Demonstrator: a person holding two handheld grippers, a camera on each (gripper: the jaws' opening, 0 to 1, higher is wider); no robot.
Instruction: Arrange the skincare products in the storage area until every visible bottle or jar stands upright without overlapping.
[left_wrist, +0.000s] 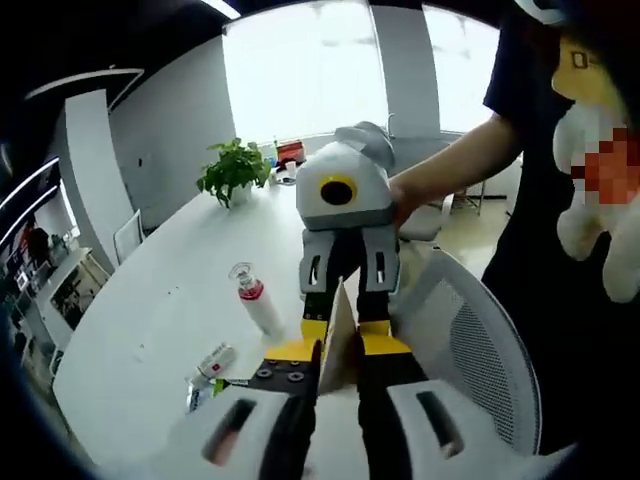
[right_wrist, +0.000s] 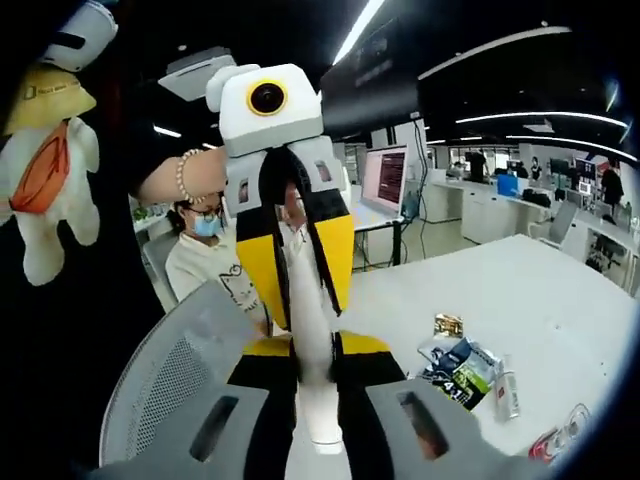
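Note:
Both grippers meet nose to nose over a chair, each shut on one white squeeze tube. In the left gripper view the tube (left_wrist: 338, 330) shows edge-on by its flat crimped end, between my left gripper (left_wrist: 338, 352) and the right gripper (left_wrist: 343, 318) coming from above. In the right gripper view the tube (right_wrist: 312, 390) runs lengthwise, cap nearest the camera, through my right gripper (right_wrist: 312, 348) and up into the yellow-jawed left gripper (right_wrist: 305, 310). On the white table (left_wrist: 170, 290) a white bottle with a red band (left_wrist: 257, 300) stands tilted, and a small tube (left_wrist: 212, 362) lies flat.
A grey mesh chair back (left_wrist: 470, 340) sits under the grippers, also seen as the chair back (right_wrist: 170, 380). Foil sachets (right_wrist: 462, 368) and a small tube (right_wrist: 507, 388) lie on the table (right_wrist: 530, 290). A potted plant (left_wrist: 232, 172) stands far off. A person sits behind, near a monitor (right_wrist: 385, 178).

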